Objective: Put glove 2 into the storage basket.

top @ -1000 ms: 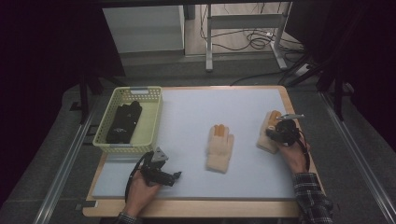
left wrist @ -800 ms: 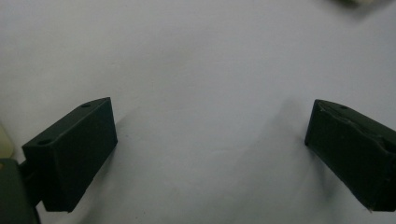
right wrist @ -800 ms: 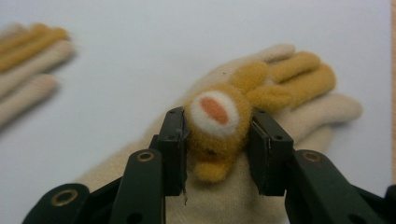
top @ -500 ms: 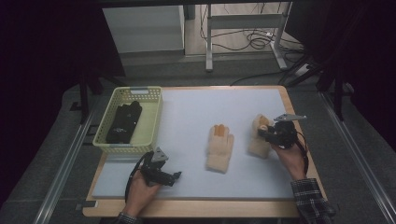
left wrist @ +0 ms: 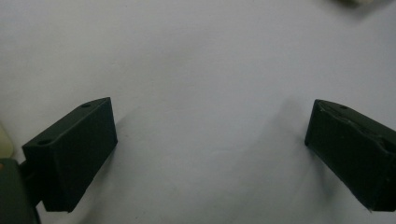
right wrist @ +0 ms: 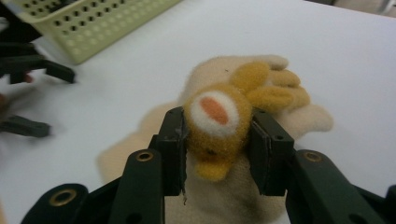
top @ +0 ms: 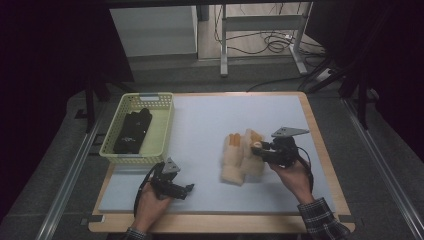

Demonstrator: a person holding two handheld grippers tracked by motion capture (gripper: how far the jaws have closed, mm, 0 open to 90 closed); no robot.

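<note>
You were carrying one fluffy mitten, clenched in the right claw, over the other mitten on the desk; next, lay them evenly together.

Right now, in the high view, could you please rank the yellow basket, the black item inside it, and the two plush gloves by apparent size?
1. yellow basket
2. lying plush glove and held plush glove: alike, overlapping, unranked
3. black item, though near the gloves' size
</note>
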